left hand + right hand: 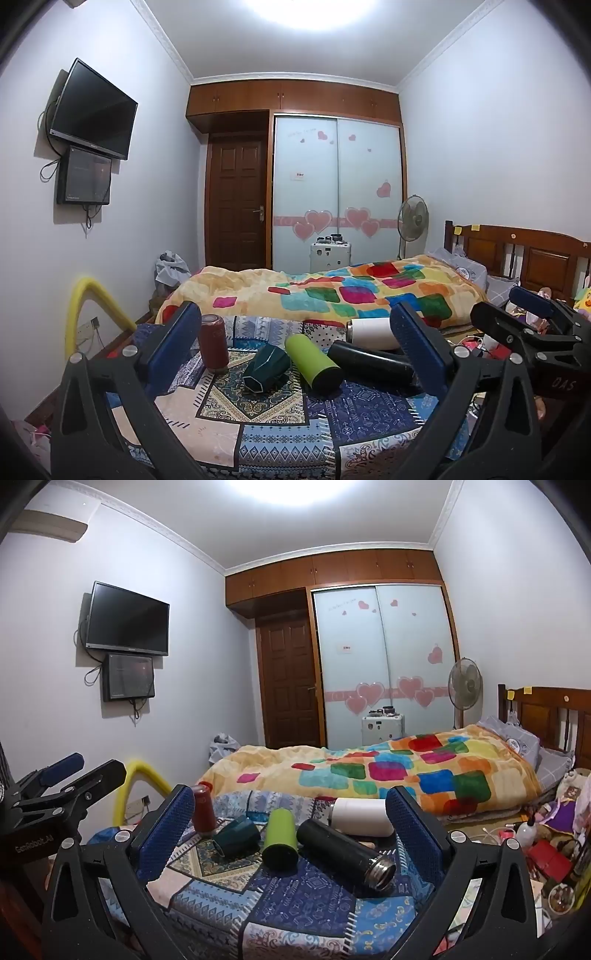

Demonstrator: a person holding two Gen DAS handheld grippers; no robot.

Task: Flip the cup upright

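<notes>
Hovering above patterned surface (pixel 280 443), both hand-held grippers released: left hand-held gripper (pixel 295 354), right hand-held gripper (pixel 291 834). Dark green cup (pixel 266 369) tipped over at 12 o'clock, beside upright red bottle (pixel 214 343) and lime bottle (pixel 314 363). Best pinching cup wall, rotating mouth up.

Patterned cloth (pixel 280 439) was spread over desk. Colourful blanket (pixel 369 291) was laid across bed behind. Television (pixel 94 110) was mounted on left wall. Standing fan (pixel 464 686) was placed beside wardrobe (pixel 380 657).

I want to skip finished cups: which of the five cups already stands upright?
The dark red cup at the far left; the dark green, lime green, black and white ones all lie on their sides.
</notes>
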